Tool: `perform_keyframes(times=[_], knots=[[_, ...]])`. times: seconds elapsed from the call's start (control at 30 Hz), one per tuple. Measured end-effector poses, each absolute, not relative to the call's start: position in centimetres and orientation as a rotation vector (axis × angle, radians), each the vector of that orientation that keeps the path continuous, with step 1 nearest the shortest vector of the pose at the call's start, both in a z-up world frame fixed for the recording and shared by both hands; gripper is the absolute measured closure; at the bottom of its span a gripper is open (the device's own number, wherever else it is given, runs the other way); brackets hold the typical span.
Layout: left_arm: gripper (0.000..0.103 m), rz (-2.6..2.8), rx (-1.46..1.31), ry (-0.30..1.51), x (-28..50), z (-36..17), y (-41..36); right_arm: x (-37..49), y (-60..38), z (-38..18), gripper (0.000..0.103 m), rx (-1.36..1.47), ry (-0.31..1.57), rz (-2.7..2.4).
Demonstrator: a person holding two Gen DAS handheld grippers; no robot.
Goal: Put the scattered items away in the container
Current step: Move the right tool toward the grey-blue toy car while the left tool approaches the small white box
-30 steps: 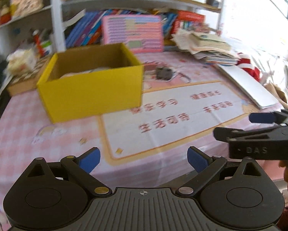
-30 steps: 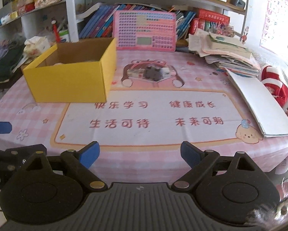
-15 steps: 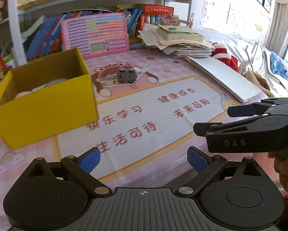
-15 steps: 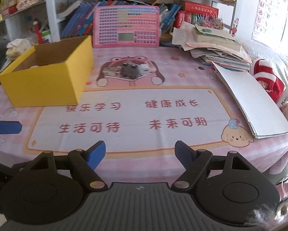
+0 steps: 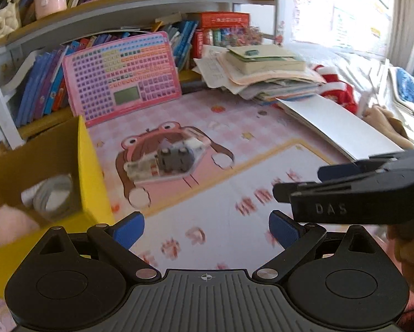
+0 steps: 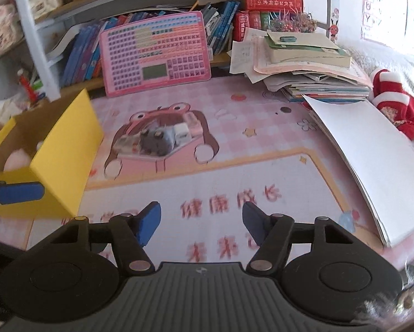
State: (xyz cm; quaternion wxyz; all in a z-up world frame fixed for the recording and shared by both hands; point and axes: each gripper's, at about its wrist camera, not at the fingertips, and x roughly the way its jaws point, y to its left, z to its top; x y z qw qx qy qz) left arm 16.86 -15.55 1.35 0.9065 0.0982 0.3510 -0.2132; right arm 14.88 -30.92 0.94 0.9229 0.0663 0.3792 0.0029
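A small cluster of grey and white hard plastic blocks (image 6: pixel 162 138) lies on the pink desk (image 6: pixel 262 127), at two o'clock from the yellow cardboard box (image 6: pixel 66 149). They look light, rigid and perhaps slippery; grip each across its flat sides. The right gripper (image 6: pixel 201 221), fingers just narrowing, and the left gripper (image 5: pixel 206 228) are both released and empty.

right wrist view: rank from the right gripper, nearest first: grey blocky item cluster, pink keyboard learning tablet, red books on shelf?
From the right gripper:
1. Grey blocky item cluster, mid-table on the frog print, slightly left.
2. Pink keyboard learning tablet, propped at the table's back edge.
3. Red books, on the shelf behind, upper right.
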Motion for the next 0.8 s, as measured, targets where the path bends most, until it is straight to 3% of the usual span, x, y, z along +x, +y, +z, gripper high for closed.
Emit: perform_keyframes(times=[0.33, 0.8], knots=[[0.010, -0.343, 0.271, 0.744, 22.0, -0.1, -18.8, 21.7, -33.6, -0.2, 0.048, 0.152, 0.798, 0.084], [0.010, -0.146, 0.320, 0.799, 25.4, -2.9, -20.0, 31.8, -30.3, -3.1, 0.050, -0.021, 0.837, 0.399]])
